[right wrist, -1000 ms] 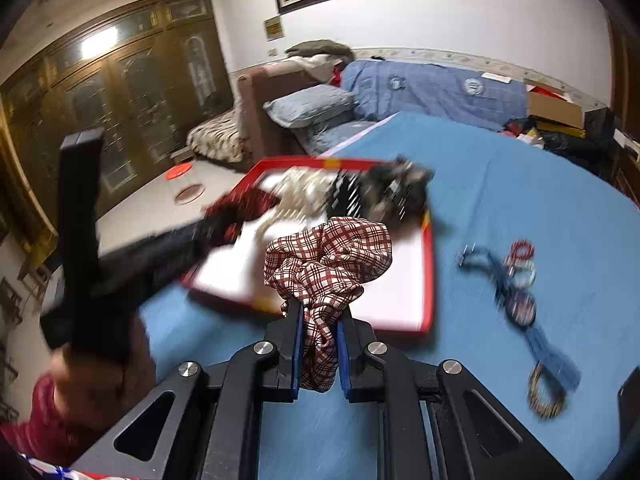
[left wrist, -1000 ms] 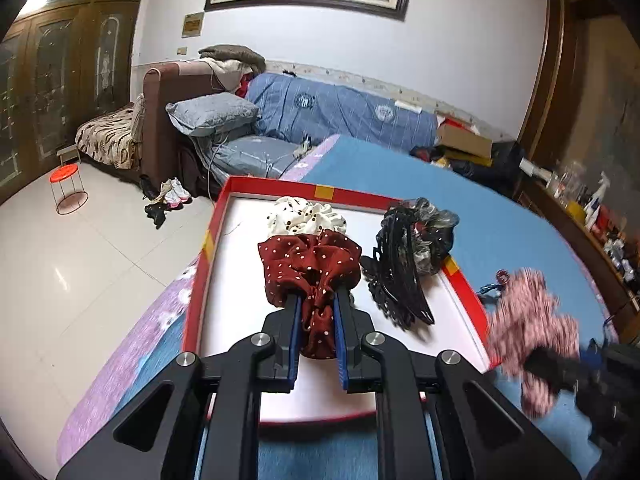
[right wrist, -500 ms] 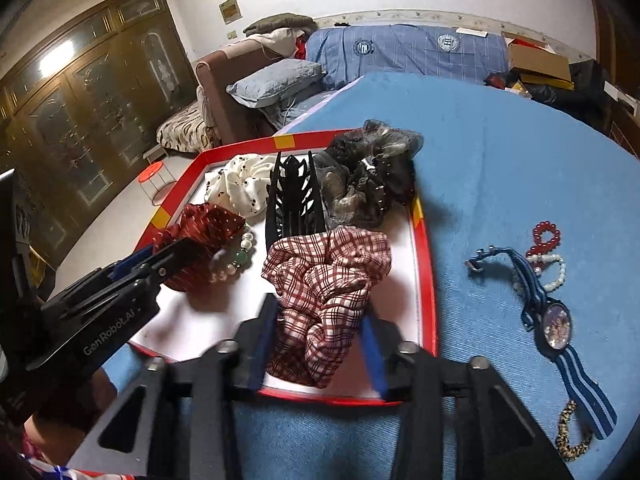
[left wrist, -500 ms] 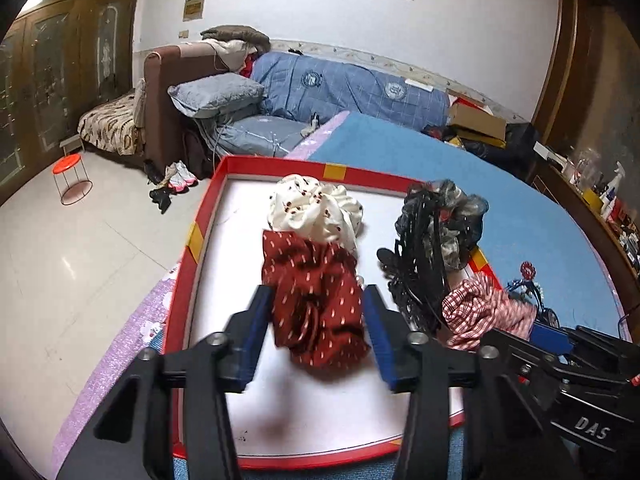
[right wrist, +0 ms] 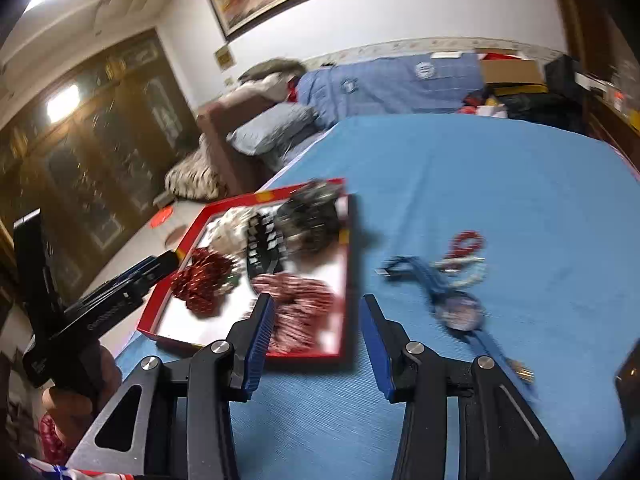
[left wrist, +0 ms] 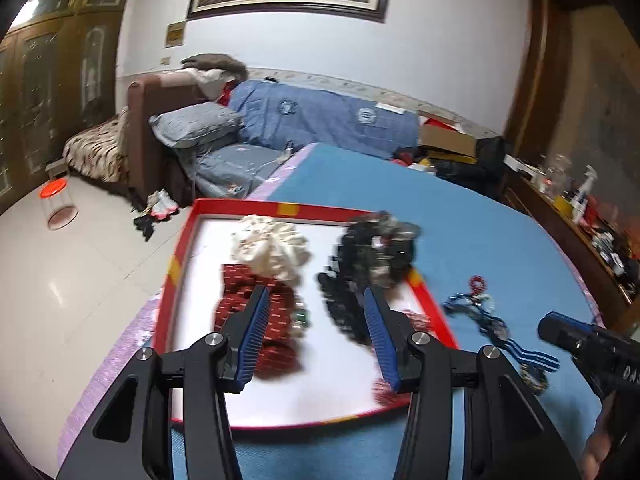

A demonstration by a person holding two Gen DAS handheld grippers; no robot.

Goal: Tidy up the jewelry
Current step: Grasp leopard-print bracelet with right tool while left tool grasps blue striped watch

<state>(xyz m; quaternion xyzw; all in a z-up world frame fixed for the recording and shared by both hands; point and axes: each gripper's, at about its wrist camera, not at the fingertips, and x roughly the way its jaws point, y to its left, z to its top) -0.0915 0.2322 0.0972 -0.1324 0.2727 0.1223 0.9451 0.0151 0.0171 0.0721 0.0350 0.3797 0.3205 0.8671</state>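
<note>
From the left wrist, the left tool (left wrist: 316, 320) now stands spread with nothing between its blue pads (left wrist: 252, 332); a second ago it was pinching the dark red scrunchie (left wrist: 248, 312), and its jaws have just been opening. That scrunchie lies loose on the white floor of the red tray (left wrist: 176, 264), just in front of the cream scrunchie (left wrist: 272, 244), with the black claw clip (left wrist: 344, 308) and a dark grey scrunchie (left wrist: 380, 240) to its right. The tool has drawn back a little from the piece. At the right edge the right tool (left wrist: 592, 344) shows only as a dark body, so its jaws cannot be read here. From the right wrist, the right tool (right wrist: 316, 328) is likewise spread and empty, its jaws having just been opening; the plaid scrunchie (right wrist: 300, 312) it gripped a second ago rests in the tray's (right wrist: 160, 312) near right corner, ahead of the left pad. The view has swung toward the blue bed cover (right wrist: 480, 180), where the blue-strapped watch (right wrist: 456, 308), the red bead bracelet (right wrist: 468, 240) and a pale bead bracelet (right wrist: 468, 272) lie outside the tray. I judge both scrunchies delivered, and these loose pieces the likely next targets.
</note>
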